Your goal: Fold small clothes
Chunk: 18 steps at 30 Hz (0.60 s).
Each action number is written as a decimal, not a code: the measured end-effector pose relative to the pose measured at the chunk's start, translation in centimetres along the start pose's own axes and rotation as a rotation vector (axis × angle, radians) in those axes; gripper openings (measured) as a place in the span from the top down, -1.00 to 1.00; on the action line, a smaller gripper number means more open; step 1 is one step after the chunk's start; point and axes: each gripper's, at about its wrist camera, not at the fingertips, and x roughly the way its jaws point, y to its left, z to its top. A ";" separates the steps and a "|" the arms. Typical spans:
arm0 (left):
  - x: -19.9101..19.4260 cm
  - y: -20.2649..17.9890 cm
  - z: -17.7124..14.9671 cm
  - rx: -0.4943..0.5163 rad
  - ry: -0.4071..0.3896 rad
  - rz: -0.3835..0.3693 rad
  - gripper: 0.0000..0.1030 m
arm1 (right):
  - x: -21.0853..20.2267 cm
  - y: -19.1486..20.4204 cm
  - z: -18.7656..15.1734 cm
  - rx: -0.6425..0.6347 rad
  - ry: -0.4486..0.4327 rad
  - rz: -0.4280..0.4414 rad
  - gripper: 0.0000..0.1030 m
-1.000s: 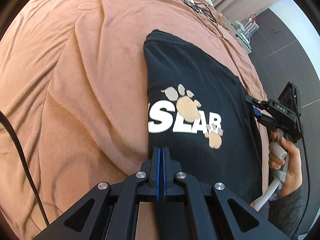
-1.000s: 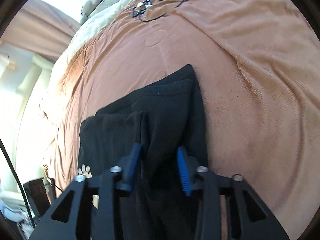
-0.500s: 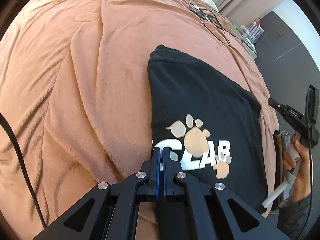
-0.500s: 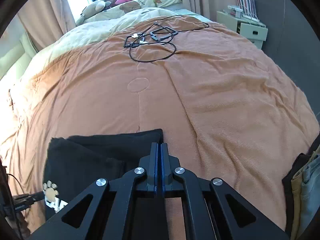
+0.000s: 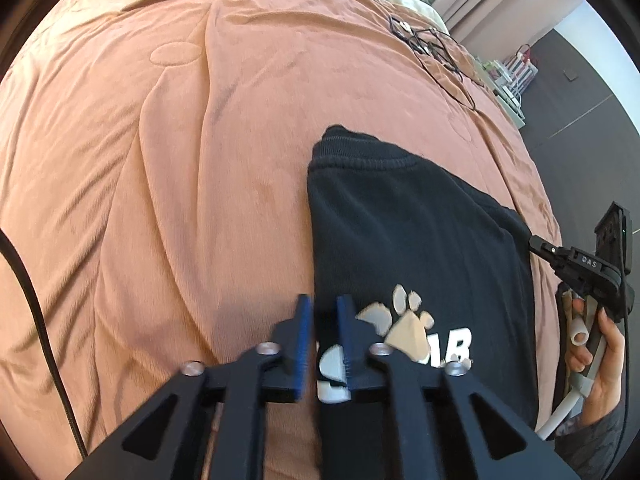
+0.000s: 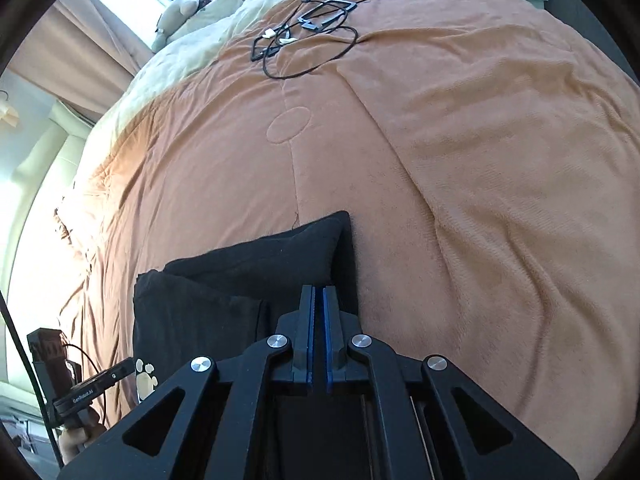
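A black garment (image 5: 416, 240) with a tan paw print and white letters lies folded on the orange bedspread (image 5: 160, 160). My left gripper (image 5: 323, 304) has its blue-padded jaws partly open, astride the garment's left edge near the print. My right gripper (image 6: 316, 292) is shut, its tips over the garment's right edge (image 6: 256, 276); whether cloth is pinched between them is hidden. The right gripper also shows in the left wrist view (image 5: 576, 264), at the garment's far side. The left gripper shows at the lower left of the right wrist view (image 6: 96, 388).
Black cables and small devices (image 6: 308, 28) lie on the bedspread far from the garment. A pale blanket and soft toys (image 6: 192, 12) sit at the head of the bed. White shelving (image 5: 516, 76) stands beside the bed. A black cable (image 5: 36, 320) hangs at the left.
My left gripper has opened from shut and slid along the garment's left edge. My right gripper shut about half a second ago and stays shut at the right edge.
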 end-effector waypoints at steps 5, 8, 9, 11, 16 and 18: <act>0.0 -0.1 1.1 0.016 -0.021 -0.009 0.42 | -1.5 -0.2 -1.2 -0.015 -0.067 0.024 -0.27; 0.2 -0.2 1.6 0.027 -0.029 0.002 0.42 | -1.4 -0.6 -1.5 -0.024 -0.079 0.038 -0.27; 0.4 -0.2 1.7 0.029 -0.029 0.005 0.42 | -1.1 -0.8 -1.6 -0.023 -0.074 0.032 -0.27; 0.8 -0.1 1.9 0.026 -0.031 0.004 0.42 | -0.4 -1.3 -1.7 0.005 -0.059 0.036 -0.10; 1.7 0.0 2.7 0.012 -0.033 0.000 0.42 | 0.8 -1.6 -1.1 0.030 -0.041 0.100 0.72; 1.9 -0.1 3.0 0.013 -0.036 -0.001 0.42 | 1.0 -1.4 -0.9 0.027 -0.038 0.115 0.90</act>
